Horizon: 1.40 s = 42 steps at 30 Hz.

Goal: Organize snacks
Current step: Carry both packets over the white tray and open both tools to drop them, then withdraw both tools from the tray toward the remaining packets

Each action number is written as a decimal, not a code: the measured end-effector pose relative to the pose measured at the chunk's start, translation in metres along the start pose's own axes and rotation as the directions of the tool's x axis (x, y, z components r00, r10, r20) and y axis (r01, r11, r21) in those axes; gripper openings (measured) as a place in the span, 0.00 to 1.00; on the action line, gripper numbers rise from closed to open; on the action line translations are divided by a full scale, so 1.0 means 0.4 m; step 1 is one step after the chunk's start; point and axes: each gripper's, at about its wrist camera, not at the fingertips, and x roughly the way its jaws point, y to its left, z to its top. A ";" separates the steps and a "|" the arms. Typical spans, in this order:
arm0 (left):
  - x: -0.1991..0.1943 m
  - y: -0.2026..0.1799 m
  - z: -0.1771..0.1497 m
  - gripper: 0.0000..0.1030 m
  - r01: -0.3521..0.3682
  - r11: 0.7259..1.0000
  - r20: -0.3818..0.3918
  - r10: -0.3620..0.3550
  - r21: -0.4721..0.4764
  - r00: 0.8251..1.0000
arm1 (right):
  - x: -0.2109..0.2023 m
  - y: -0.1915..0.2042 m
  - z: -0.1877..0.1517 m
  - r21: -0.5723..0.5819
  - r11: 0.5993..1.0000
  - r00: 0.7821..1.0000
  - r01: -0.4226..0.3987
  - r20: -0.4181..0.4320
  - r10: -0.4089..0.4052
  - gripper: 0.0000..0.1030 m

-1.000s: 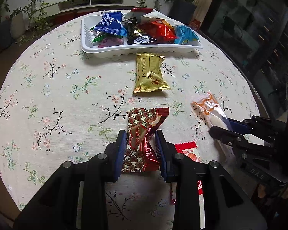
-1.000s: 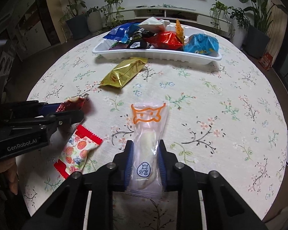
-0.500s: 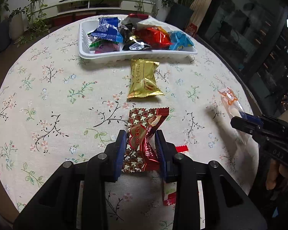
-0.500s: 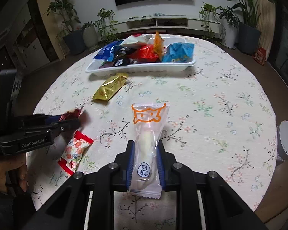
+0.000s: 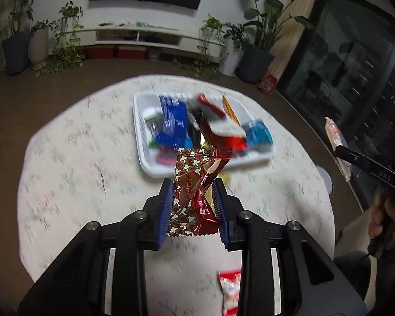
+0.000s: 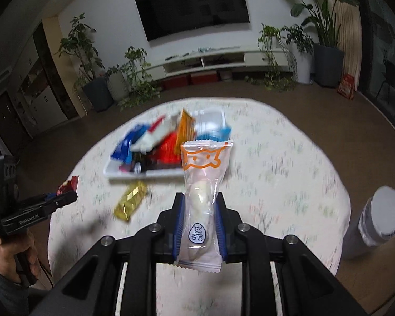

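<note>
My left gripper (image 5: 193, 188) is shut on a brown-and-red chocolate snack packet (image 5: 194, 189) and holds it high above the round table. My right gripper (image 6: 198, 201) is shut on a clear snack packet with an orange cat outline (image 6: 201, 181), also lifted well above the table. A white tray (image 5: 144, 163) full of several snack packets sits on the far side of the table; it also shows in the right wrist view (image 6: 144, 176). A gold packet (image 6: 130, 203) lies on the cloth in front of the tray. A red-and-white packet (image 5: 230, 289) lies near the front edge.
The table has a floral cloth (image 6: 276, 173). A grey cylindrical stool or bin (image 6: 376, 221) stands on the floor right of the table. Potted plants, a low TV shelf and a wall TV line the far wall. The table views are motion-blurred.
Both grippers have risen high off the table with their packets still held. The tray and gold packet now look smaller and farther below. The views are blurred from the motion.
</note>
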 end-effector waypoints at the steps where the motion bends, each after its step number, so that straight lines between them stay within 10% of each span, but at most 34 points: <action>1: 0.005 0.001 0.029 0.27 -0.001 1.000 0.010 0.001 -0.002 1.000 | -0.001 0.000 0.027 -0.010 1.000 1.000 0.002 0.014 -0.002 0.23; 14: 0.262 -0.045 0.262 0.28 -0.037 0.999 -0.059 0.038 0.032 0.997 | 0.301 -0.001 0.308 -0.008 1.000 0.997 -0.021 -0.076 0.020 0.23; 36: 0.460 -0.024 0.248 0.30 -0.078 0.996 -0.109 0.081 0.035 0.991 | 0.555 0.039 0.274 -0.108 0.993 0.976 0.050 -0.207 -0.072 0.25; 42: 0.468 -0.048 0.250 0.57 -0.079 0.995 -0.096 0.085 0.066 0.992 | 0.578 0.035 0.264 -0.117 0.991 0.970 0.058 -0.229 -0.083 0.27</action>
